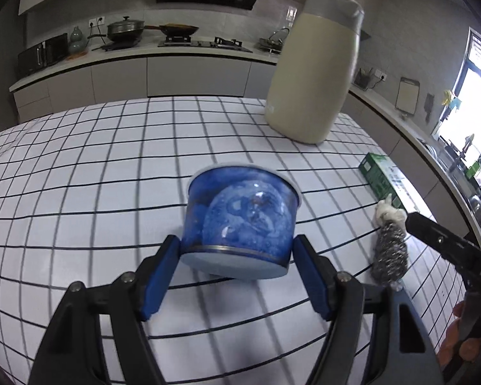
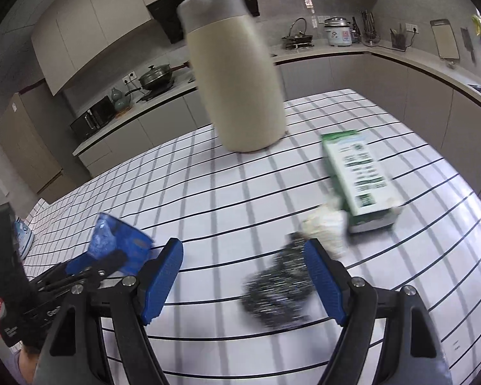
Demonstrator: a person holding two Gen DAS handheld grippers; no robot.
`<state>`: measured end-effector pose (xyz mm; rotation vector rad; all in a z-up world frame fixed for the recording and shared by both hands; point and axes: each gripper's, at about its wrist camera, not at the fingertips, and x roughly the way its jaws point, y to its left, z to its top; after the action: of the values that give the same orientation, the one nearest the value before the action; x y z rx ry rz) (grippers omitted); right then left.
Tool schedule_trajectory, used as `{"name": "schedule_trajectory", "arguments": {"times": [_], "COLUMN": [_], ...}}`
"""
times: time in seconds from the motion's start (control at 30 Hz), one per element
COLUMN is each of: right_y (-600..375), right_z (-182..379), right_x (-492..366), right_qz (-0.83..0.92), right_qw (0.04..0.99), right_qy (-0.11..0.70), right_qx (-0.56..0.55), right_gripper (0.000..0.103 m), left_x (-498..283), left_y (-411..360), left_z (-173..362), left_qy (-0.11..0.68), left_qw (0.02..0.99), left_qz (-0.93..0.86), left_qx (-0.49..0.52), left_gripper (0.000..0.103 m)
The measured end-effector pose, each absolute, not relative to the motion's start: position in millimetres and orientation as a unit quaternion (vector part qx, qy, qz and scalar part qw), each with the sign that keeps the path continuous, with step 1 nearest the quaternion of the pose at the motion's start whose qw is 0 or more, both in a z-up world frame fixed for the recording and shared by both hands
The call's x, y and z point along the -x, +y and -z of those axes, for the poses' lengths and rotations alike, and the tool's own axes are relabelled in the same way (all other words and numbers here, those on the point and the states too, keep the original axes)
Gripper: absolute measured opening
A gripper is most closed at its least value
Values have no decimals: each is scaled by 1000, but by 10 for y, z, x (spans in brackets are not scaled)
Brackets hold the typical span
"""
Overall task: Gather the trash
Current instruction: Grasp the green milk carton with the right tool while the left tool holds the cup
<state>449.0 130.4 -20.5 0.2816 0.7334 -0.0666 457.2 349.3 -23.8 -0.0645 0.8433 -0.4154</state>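
My left gripper [image 1: 237,250] has the blue cup [image 1: 240,221] between its blue pads, one pad against each side near the cup's base, jaws fairly wide because the cup is wide. The cup is tipped, its white bottom toward me and its rim pointing away over the grid-patterned tablecloth [image 1: 96,166]. Whether the cup's underside touches the cloth I cannot tell.

Further right and farther back on the table stands the tall cream bin [image 1: 314,70] with its grey lid, upright, well apart from the cup. To its right, near the table's edge, lies the green and white carton [image 1: 380,178]. Just in front of the carton is a crumpled white tissue [image 1: 389,213], and touching it on the near side, a grey speckled wad [image 1: 389,253].

My right gripper [image 2: 243,276] stands open with nothing pressed between the pads. From its own camera the wad [image 2: 272,295] lies on the cloth between the pads, close against the inside of the right-hand one and well clear of the left-hand one. The tissue [image 2: 327,224] sits just beyond that right pad, and the carton [image 2: 359,176] lies behind it. That view is blurred.
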Motion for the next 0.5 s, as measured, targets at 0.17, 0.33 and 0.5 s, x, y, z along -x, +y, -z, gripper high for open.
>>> {"name": "schedule_trajectory", "arguments": {"times": [0.17,0.33,0.5], "right_y": [763,408,245], "right_z": [209,268,402], "right_x": [-4502,-4626,-4884], "right_qz": [54,61,55], "right_qw": [922,919,912], "right_qy": [359,368,389], "right_qx": [-138,-129,-119], "right_gripper": [79,79,79], "left_x": [-4446,-4399,-4364], "left_y": [3114,2823,2647], "left_z": [267,260,246], "left_qy": [405,402,397], "left_qw": [891,894,898], "left_qz": [200,194,180], "left_qx": [42,52,62], "left_gripper": [73,73,72]}}
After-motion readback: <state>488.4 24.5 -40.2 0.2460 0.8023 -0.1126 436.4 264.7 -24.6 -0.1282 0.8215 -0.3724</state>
